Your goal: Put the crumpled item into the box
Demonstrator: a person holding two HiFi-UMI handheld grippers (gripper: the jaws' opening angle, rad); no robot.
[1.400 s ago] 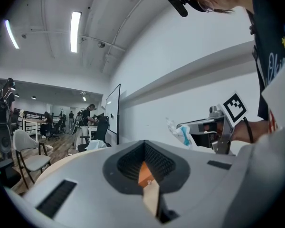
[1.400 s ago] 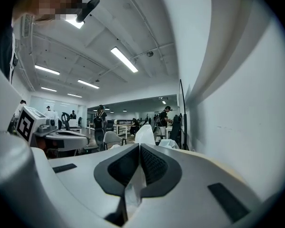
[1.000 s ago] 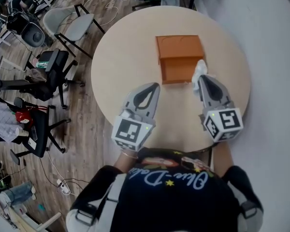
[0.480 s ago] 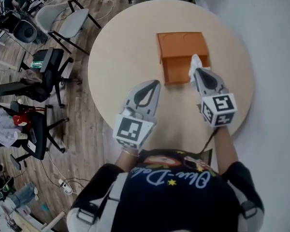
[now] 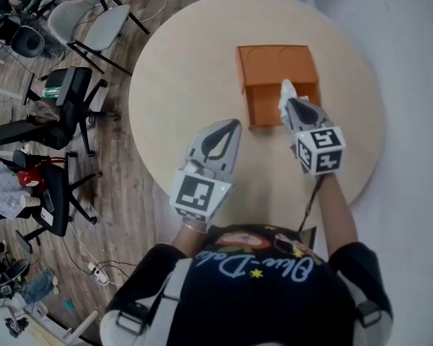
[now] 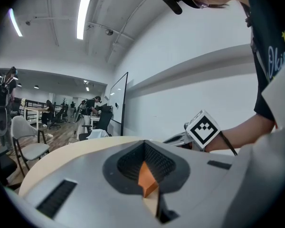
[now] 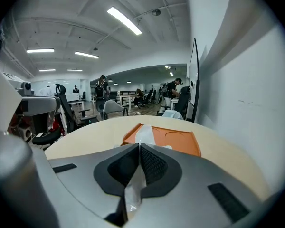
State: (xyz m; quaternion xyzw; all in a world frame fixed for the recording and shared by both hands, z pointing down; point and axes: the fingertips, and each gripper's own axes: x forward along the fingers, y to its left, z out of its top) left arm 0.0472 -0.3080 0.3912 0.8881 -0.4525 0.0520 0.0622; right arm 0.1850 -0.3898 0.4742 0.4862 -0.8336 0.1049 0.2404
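Observation:
An orange box (image 5: pixel 274 67) lies open on the round beige table (image 5: pixel 180 85), its lid flat at the far side. My right gripper (image 5: pixel 287 101) hangs over the box's near right part, shut on a white crumpled item (image 5: pixel 286 89) that sticks out past its tips. In the right gripper view the crumpled item (image 7: pixel 143 134) is pinched between the jaws, with the box (image 7: pixel 173 142) just beyond. My left gripper (image 5: pixel 233 123) is shut and holds nothing, hovering left of the box's near edge. Through its tips in the left gripper view shows an orange corner of the box (image 6: pixel 146 177).
Black office chairs (image 5: pixel 72 103) and a grey chair (image 5: pixel 94 24) stand on the wood floor left of the table. A pale floor or wall runs along the right. The right gripper's marker cube (image 6: pixel 202 129) shows in the left gripper view.
My right gripper has carried the crumpled item forward and left, from beside the box's near right corner to over the box. The left gripper has stayed put.

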